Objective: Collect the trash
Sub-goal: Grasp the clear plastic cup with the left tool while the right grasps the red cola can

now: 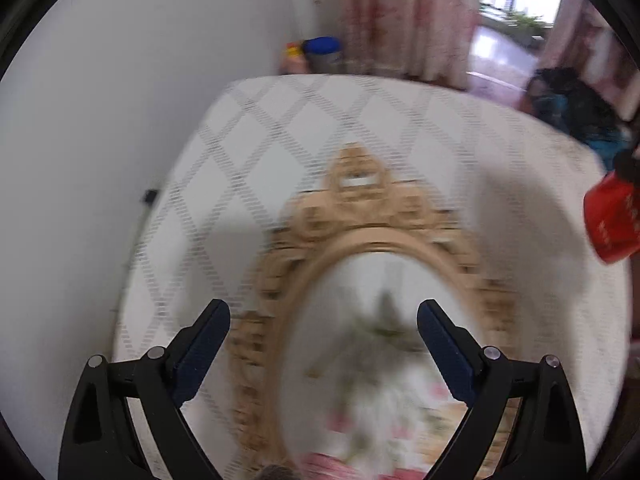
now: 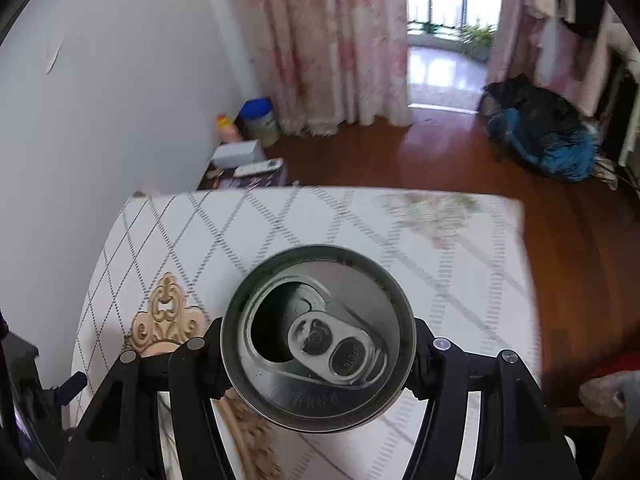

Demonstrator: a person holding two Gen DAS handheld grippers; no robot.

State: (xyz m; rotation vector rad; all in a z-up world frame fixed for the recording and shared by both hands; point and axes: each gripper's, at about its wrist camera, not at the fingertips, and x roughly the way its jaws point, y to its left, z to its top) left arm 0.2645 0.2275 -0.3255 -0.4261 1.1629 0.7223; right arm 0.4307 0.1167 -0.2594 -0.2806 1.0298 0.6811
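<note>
Right tongs (image 2: pixel 318 354) were clamped on an opened drink can (image 2: pixel 318 336), one finger pressing each side of the body just below the rim; the can's top faced the camera, tab (image 2: pixel 338 340) folded back, mouth dark. No liquid could be seen inside. In the left wrist view the same can (image 1: pixel 610 220) showed as a red body at the far right, raised off the tabletop (image 1: pixel 460 152).

Left tongs (image 1: pixel 323 320) were spread wide and carried nothing, hovering above an ornate oval mirror (image 1: pixel 372 320) that lay flat on the patterned tabletop directly ahead of the fingers.

Judgement: the can is probably empty, so light, thin-walled and easily dented; smooth metal may slip. A moderate squeeze across the mid-body should serve best. The mirror below is fragile, so a dropped can is a risk. No bin was visible in either view.
</note>
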